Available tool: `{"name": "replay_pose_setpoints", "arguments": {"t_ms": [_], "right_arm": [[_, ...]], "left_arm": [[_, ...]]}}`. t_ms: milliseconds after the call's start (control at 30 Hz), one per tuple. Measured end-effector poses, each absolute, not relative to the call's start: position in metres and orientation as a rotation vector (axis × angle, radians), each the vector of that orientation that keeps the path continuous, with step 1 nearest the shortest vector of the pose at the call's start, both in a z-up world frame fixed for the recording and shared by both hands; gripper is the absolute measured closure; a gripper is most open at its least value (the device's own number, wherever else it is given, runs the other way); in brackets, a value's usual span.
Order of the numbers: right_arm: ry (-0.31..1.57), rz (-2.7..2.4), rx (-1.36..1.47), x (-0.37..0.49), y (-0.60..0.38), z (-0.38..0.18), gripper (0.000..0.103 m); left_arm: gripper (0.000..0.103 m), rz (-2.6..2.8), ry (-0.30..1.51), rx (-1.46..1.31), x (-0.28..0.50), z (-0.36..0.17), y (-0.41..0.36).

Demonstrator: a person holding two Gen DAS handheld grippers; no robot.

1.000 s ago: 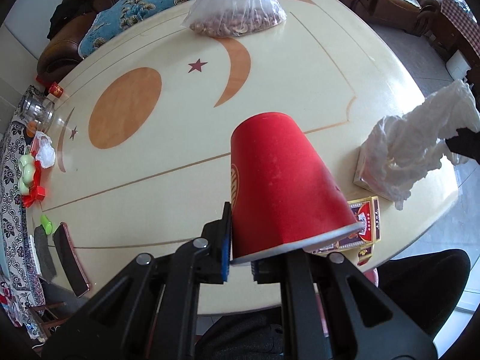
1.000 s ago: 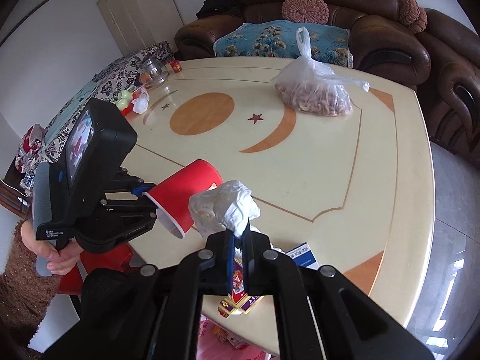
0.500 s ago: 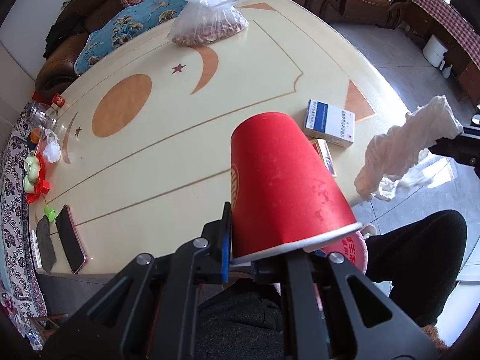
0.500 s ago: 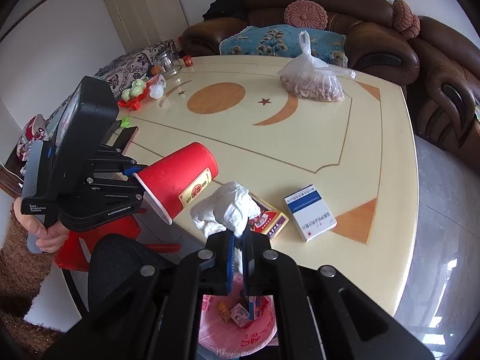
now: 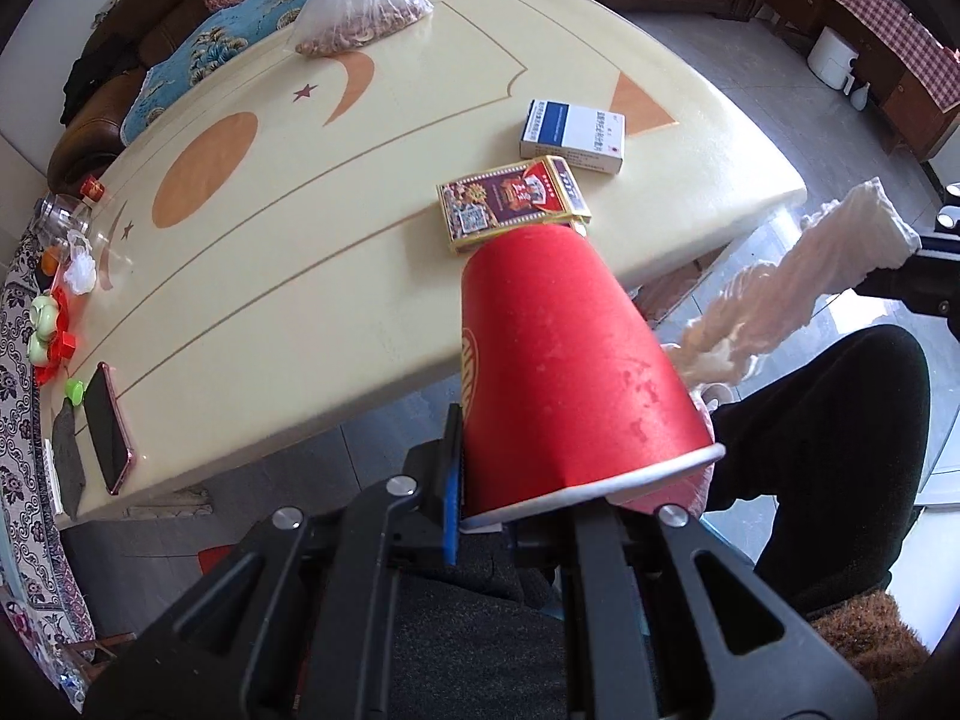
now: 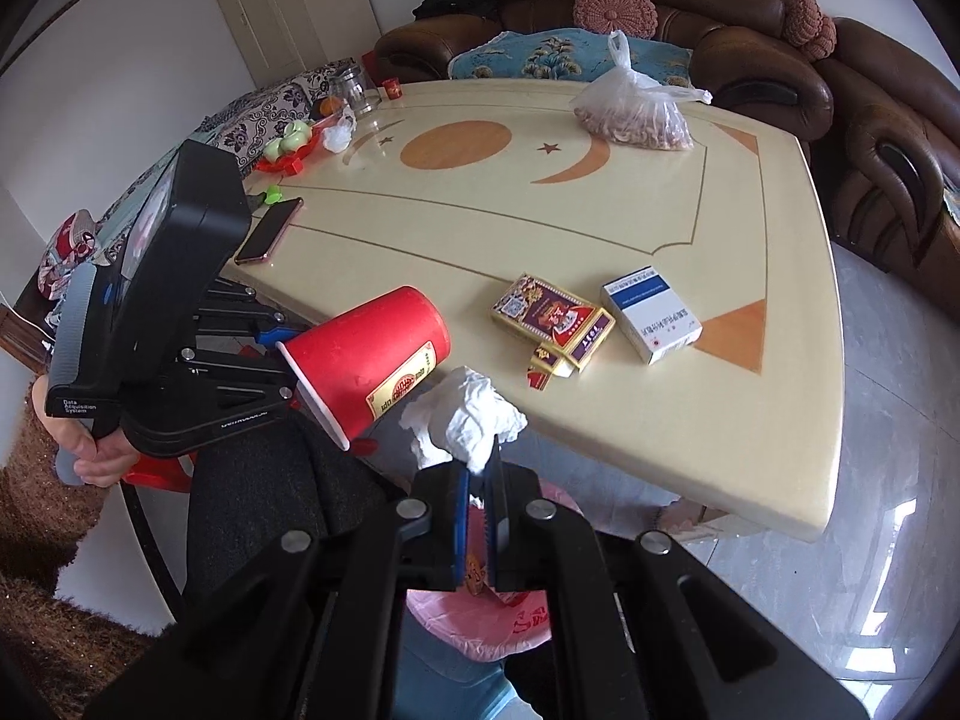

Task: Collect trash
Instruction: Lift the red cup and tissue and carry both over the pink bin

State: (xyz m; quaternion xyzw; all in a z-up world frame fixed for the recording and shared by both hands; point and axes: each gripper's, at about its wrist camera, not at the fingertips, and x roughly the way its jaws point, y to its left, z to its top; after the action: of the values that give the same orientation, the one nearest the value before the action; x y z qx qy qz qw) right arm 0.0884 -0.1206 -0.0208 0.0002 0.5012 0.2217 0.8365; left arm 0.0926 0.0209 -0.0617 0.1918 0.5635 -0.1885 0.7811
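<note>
We find the left gripper clamped on the white-rimmed lip of a red paper cup, which lies on its side with its closed base pointing away, held off the near edge of the cream tabletop with orange inlays. The right gripper pinches a crumpled white tissue, its fingers pressed together on it, also off the table edge beside the cup. Below the right gripper we see a pink plastic bag holding small wrappers. On the table near the edge lie a gold and purple card box and a blue and white carton. Farther off we note a clear bag of nuts and a pink-edged phone. A dark trouser leg sits below the tissue.
</note>
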Motion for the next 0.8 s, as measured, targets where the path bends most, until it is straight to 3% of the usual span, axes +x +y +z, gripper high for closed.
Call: {"name": "replay_pose_setpoints", "arguments": {"t_ms": [800], "right_arm": [[1.138,0.453,0.003,0.03,-0.118,-0.077,0.099]], "left_arm": [[0.092,-0.462,1.309,0.378,0.034,-0.112,0.015]]}}
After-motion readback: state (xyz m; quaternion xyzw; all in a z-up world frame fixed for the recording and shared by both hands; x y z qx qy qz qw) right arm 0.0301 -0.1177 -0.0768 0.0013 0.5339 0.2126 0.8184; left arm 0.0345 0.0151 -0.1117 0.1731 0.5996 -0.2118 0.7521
